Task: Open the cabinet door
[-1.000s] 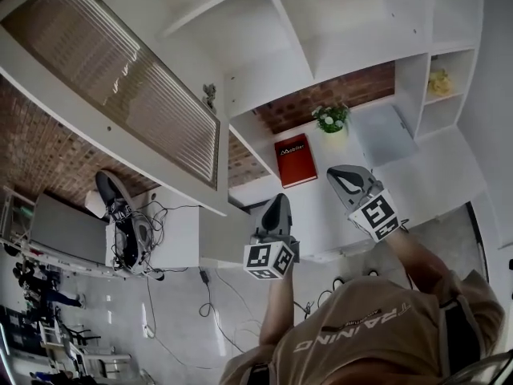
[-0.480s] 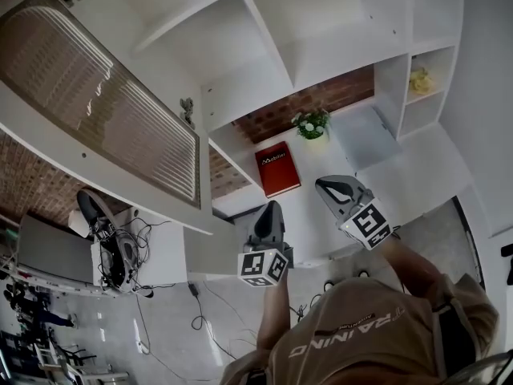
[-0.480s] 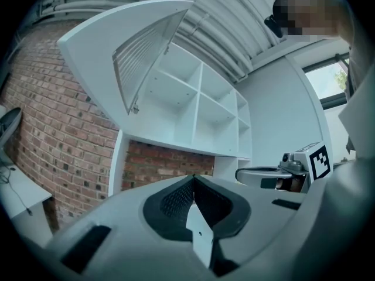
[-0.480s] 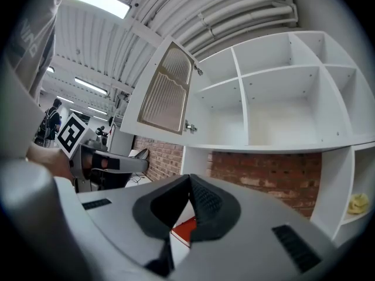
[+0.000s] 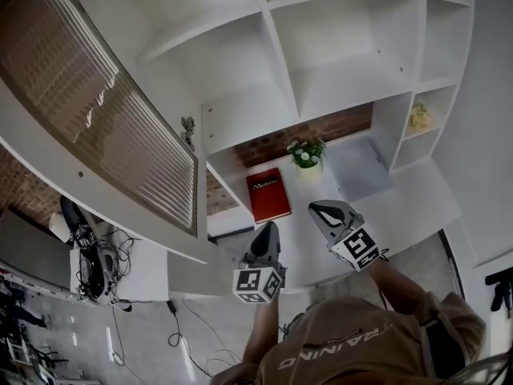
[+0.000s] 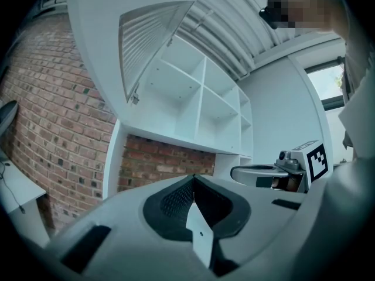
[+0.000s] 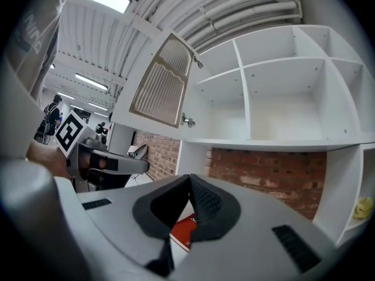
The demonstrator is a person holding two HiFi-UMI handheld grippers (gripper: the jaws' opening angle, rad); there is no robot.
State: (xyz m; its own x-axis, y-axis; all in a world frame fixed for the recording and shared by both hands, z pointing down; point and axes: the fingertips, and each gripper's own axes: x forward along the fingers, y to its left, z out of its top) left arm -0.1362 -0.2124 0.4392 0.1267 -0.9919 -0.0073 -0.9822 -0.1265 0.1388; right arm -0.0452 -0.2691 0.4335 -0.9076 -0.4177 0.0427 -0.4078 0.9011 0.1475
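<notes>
A: Where is the cabinet door (image 5: pixel 104 127)?
B: Swung open, upper left of the shelves (image 5: pixel 337 62). Left tongs (image 5: pixel 268 233) and right tongs (image 5: pixel 322 210): closed, empty, apart from it.
A: Handling?
B: Probably light, rigid; grip frame edge opposite hinges (image 5: pixel 188 127).

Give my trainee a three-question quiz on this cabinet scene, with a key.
1. True or false: the cabinet door stands open.
2. What lies near the potted plant? A: red book; B: mug; C: laptop.
3. Fill in: the left gripper and right gripper are both ____, holding nothing.
Key: 1 true; 2 A; 3 shut.
</notes>
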